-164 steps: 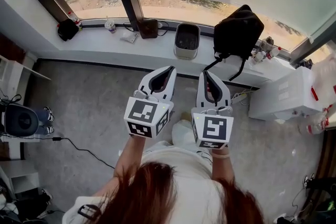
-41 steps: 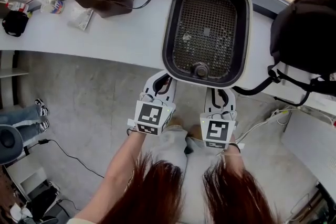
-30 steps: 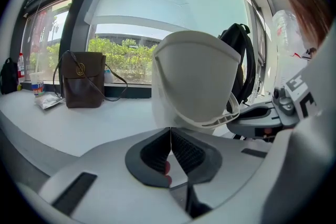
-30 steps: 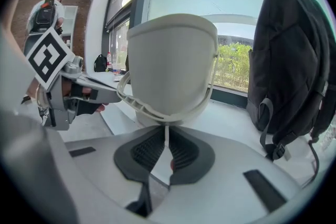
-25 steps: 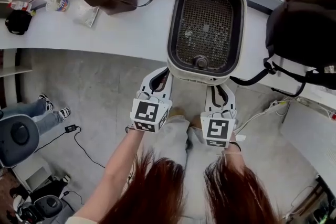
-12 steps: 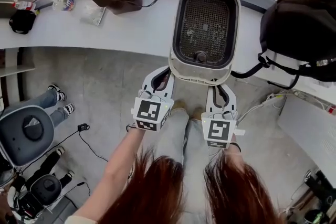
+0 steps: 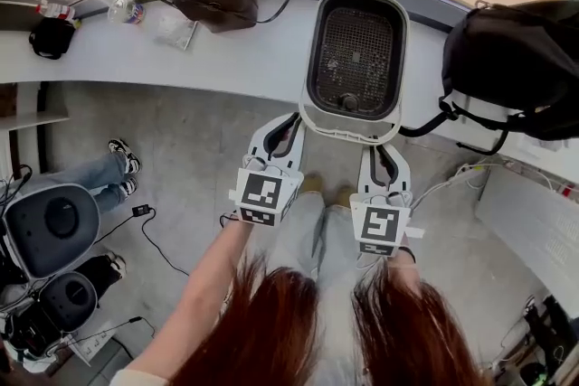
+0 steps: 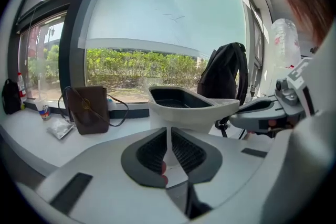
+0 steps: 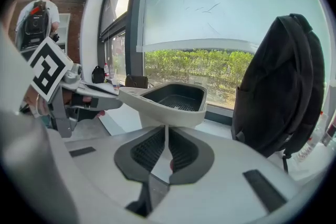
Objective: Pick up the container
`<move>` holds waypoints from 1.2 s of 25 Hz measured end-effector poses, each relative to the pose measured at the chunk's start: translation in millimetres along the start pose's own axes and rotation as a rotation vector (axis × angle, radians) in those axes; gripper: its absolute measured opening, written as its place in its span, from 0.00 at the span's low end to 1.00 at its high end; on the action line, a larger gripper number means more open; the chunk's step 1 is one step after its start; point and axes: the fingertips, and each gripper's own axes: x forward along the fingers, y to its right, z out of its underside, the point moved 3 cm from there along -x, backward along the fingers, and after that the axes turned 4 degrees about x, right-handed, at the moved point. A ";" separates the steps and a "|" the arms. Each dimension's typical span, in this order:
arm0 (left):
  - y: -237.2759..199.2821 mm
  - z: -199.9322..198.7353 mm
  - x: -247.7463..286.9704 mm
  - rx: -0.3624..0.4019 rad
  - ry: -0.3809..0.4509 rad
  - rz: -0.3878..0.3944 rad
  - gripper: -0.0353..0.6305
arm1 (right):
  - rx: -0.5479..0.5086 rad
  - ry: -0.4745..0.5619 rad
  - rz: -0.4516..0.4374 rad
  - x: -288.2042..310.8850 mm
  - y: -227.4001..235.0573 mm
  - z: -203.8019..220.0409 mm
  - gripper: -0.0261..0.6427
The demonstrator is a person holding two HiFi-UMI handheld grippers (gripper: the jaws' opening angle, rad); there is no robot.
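The container is a white tub with a dark mesh floor, and its near end reaches out past the windowsill. My left gripper is shut on the near rim at its left corner. My right gripper is shut on the same rim at its right corner. In the left gripper view the container sits just past the left gripper, a thin white wall pinched between the jaws. The right gripper view shows the container the same way, held by the right gripper.
A brown bag, a clear packet and a cup lie on the sill to the left. A black backpack sits at the right. Another person's shoes, a round black stool and a floor cable are at the left.
The container looks smaller and a little further right in the head view, and more floor shows at the left. Both grippers keep their hold on its near rim.
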 end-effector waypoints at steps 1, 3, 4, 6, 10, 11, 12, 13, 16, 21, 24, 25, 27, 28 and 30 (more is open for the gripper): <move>0.3 -2.6 -1.7 0.013 0.001 -0.003 0.08 | -0.001 0.001 0.000 -1.6 -0.2 -2.6 0.07; -0.7 -7.3 -4.9 0.042 0.006 -0.012 0.08 | -0.001 0.004 -0.001 -3.5 -1.1 -7.2 0.07; -1.4 -9.5 -5.9 0.053 0.008 -0.017 0.08 | -0.001 0.006 -0.002 -4.0 -1.3 -9.3 0.07; -1.9 -14.3 -6.0 0.070 0.014 -0.023 0.08 | -0.001 0.011 0.000 -4.8 0.1 -13.2 0.07; -0.8 -23.5 -4.4 0.097 0.025 -0.025 0.13 | 0.002 0.022 -0.001 -5.2 3.1 -21.0 0.07; -0.1 -24.8 -4.1 0.105 0.027 -0.025 0.15 | 0.002 0.026 -0.002 -5.3 3.4 -23.2 0.07; 0.7 -26.2 -3.8 0.115 0.030 -0.027 0.15 | 0.003 0.031 -0.002 -5.4 3.9 -25.4 0.07; 1.3 -28.1 -3.6 0.129 0.034 -0.030 0.15 | 0.004 0.036 -0.002 -5.5 4.4 -27.7 0.07; 0.2 -36.9 -5.2 0.168 0.059 -0.062 0.16 | 0.000 0.047 -0.004 -5.2 4.8 -35.0 0.07; -1.5 -52.0 -4.3 0.229 0.097 -0.087 0.21 | 0.002 0.063 -0.002 -4.1 6.3 -48.1 0.07; -0.9 -59.4 -4.2 0.271 0.108 -0.099 0.23 | 0.001 0.069 -0.002 -4.3 6.4 -53.1 0.07; -0.9 -62.0 -4.2 0.287 0.115 -0.106 0.24 | 0.000 0.069 -0.001 -4.5 6.6 -54.2 0.07; -0.2 -65.2 -3.4 0.316 0.124 -0.115 0.26 | -0.001 0.071 0.000 -4.7 7.0 -55.9 0.07; 0.6 -65.0 -2.4 0.326 0.123 -0.115 0.26 | -0.002 0.071 0.001 -4.7 7.1 -56.7 0.07; 1.5 -67.2 -0.4 0.344 0.129 -0.118 0.26 | -0.004 0.074 0.003 -4.3 7.2 -58.5 0.07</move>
